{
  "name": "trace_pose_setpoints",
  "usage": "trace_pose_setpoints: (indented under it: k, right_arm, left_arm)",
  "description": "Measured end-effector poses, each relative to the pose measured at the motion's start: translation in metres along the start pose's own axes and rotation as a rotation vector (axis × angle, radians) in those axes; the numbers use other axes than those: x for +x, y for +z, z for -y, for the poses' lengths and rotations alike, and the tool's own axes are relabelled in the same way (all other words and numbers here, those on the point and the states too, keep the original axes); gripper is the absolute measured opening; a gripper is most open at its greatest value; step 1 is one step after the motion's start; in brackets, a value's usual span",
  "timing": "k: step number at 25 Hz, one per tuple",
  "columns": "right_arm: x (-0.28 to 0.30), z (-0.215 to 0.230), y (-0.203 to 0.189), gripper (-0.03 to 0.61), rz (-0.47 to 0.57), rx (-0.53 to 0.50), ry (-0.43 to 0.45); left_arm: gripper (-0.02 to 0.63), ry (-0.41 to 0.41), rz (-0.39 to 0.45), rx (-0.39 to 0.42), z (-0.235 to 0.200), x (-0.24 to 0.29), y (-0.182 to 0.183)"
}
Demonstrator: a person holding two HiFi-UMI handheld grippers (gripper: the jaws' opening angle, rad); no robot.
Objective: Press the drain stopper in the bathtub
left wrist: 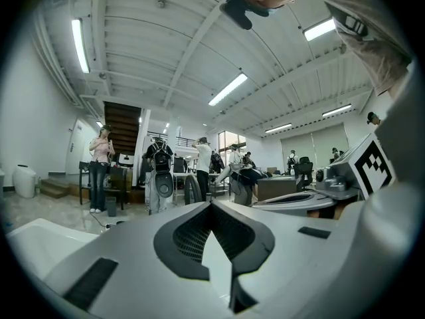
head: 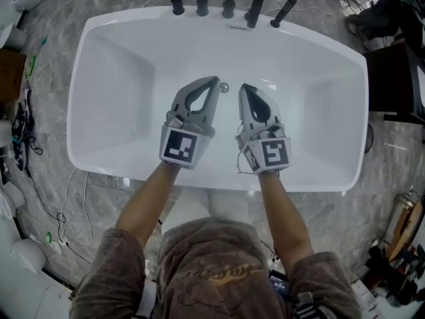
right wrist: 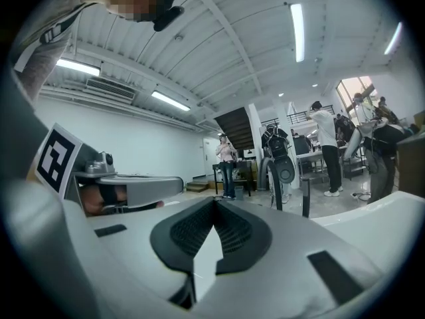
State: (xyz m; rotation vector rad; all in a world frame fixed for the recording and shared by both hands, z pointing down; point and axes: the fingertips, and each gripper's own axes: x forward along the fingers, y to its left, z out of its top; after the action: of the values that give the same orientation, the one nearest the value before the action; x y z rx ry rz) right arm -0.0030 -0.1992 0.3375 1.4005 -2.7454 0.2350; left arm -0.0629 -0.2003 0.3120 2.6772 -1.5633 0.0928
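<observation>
A white bathtub point(head: 93, 32) fills the head view. On its floor lies the small chrome drain stopper point(head: 224, 87), just beyond and between the two gripper tips. My left gripper point(head: 214, 80) is shut and empty, with its tip just left of the stopper. The right gripper point(head: 243, 86) is also shut and empty, its tip just right of the stopper. Both hover over the middle of the tub. In the left gripper view the jaws of the left gripper point(left wrist: 211, 203) meet at their tips. The right gripper point(right wrist: 214, 202) shows the same in its own view. The stopper is hidden in both gripper views.
Black tap handles and a spout point(head: 255, 2) line the tub's far rim. Cables point(head: 23, 121) lie on the marble floor at left, and dark furniture point(head: 392, 78) stands at right. Several people point(left wrist: 99, 168) stand in the room behind, near a staircase point(right wrist: 237, 128).
</observation>
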Motion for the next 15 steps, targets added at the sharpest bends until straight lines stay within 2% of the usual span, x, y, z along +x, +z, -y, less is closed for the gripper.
trace_pose_setpoints:
  k: [15]
  right_arm:
    - [0.039,0.024,-0.097,0.0,-0.006,0.007,-0.008]
  left_arm:
    - [0.002,-0.048,-0.006,0.002,-0.015,0.034,-0.101]
